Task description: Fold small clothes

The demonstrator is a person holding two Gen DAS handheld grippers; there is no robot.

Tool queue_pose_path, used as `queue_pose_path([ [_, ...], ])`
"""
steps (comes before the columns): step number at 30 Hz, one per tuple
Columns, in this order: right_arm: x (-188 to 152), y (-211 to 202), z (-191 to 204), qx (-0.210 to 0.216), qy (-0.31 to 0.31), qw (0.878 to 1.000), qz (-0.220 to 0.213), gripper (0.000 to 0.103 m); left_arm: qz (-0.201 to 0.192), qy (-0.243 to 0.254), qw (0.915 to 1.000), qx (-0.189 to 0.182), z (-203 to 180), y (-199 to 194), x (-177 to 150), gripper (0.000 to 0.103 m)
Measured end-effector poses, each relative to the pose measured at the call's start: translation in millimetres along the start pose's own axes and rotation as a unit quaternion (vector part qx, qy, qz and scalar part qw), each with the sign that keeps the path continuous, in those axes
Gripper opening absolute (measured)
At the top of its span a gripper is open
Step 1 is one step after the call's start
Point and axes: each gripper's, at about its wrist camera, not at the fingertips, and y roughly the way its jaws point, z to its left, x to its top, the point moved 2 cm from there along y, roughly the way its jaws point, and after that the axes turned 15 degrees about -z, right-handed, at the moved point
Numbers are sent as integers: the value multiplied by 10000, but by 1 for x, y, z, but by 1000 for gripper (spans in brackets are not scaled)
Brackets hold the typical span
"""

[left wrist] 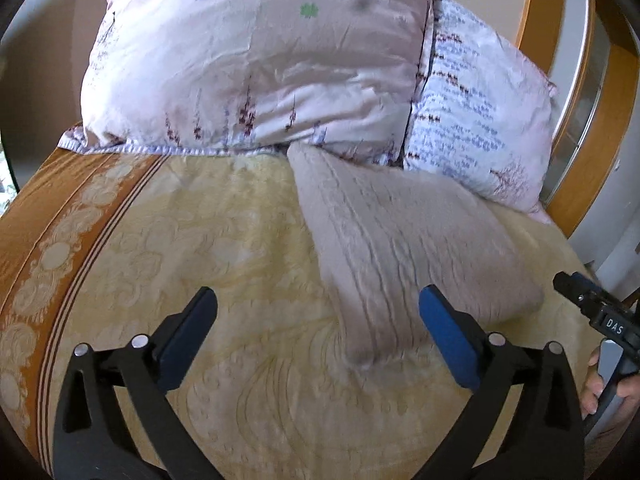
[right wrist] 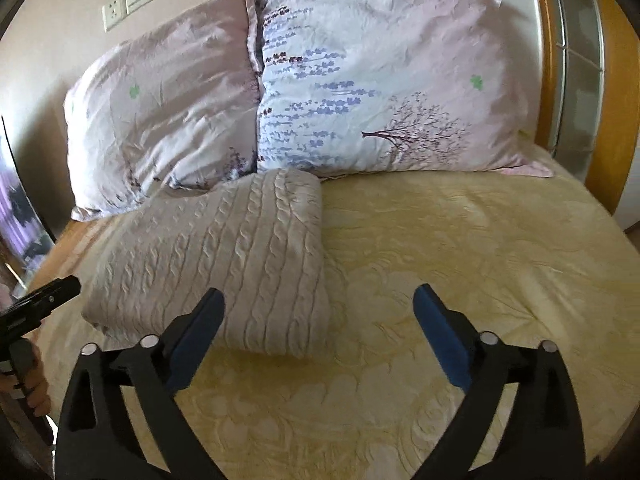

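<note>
A folded beige cable-knit sweater (left wrist: 404,240) lies on the yellow bedspread (left wrist: 224,248), its far end against the pillows. It also shows in the right wrist view (right wrist: 224,256). My left gripper (left wrist: 318,300) is open and empty, hovering just in front of the sweater's near end. My right gripper (right wrist: 319,300) is open and empty, over the bedspread (right wrist: 460,248) at the sweater's near right corner. The right gripper (left wrist: 588,300) also shows at the right edge of the left wrist view, and the left gripper (right wrist: 44,300) at the left edge of the right wrist view.
Two floral pillows (left wrist: 248,64) (right wrist: 380,80) lean against the wall at the head of the bed. A wooden bed frame (right wrist: 612,120) runs along the right. An orange patterned border (left wrist: 36,256) marks the bed's left edge. A wall socket (right wrist: 114,12) sits above the pillows.
</note>
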Motion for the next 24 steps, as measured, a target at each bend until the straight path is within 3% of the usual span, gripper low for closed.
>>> queue_pose_path([
  [11,-26,-2,30,78,-210,9986,469,102,481,335,9979,263,-21,-7,-28,101],
  [24,-50,9,46,-10,-257,9948,990,102,1071,803,9890,629,-40,6,-43,101],
])
